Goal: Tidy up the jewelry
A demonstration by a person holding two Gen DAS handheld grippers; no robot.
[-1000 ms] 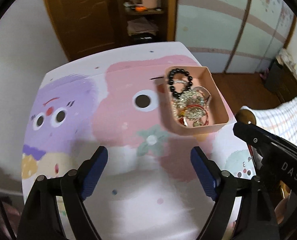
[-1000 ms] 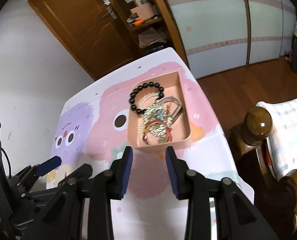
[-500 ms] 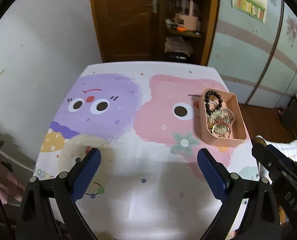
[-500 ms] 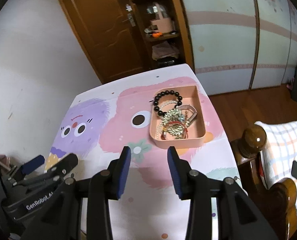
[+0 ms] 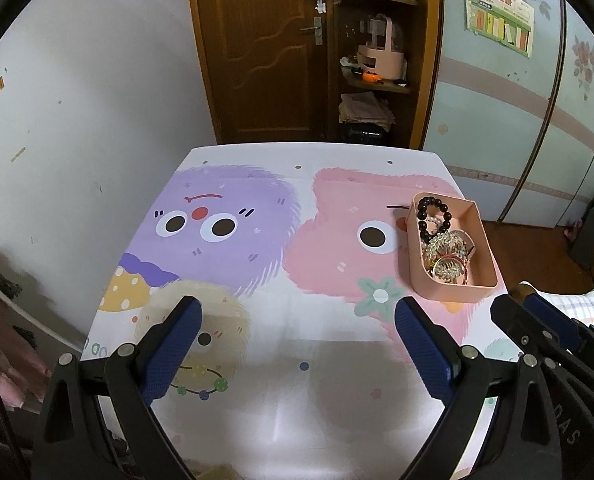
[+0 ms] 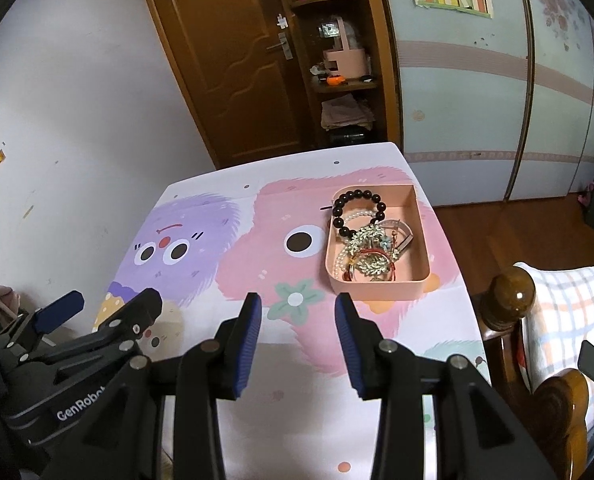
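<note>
A pink tray (image 5: 484, 240) (image 6: 421, 240) stands on the table's right side and holds a heap of jewelry: a black bead bracelet (image 5: 433, 214) (image 6: 357, 206), a pearl strand (image 6: 355, 218), gold leaf pieces (image 6: 373, 266) and a red cord (image 5: 451, 264). My left gripper (image 5: 297, 332) is open and empty above the near middle of the table, well back from the tray. My right gripper (image 6: 298, 316) is open and empty, just in front of the tray's near left corner; it also shows in the left wrist view (image 5: 537, 324).
The table (image 5: 297, 380) has a cloth printed with purple and pink furry faces. A white wall is on the left, a brown door (image 5: 269, 52) and shelves (image 5: 377, 64) behind. A wooden bedpost (image 6: 511, 294) and checked bedding stand at the right.
Both grippers have pulled back and up from the tray, so more of the table and room shows. The left has also swung left. Both stayed open and empty; the tray has not moved.
</note>
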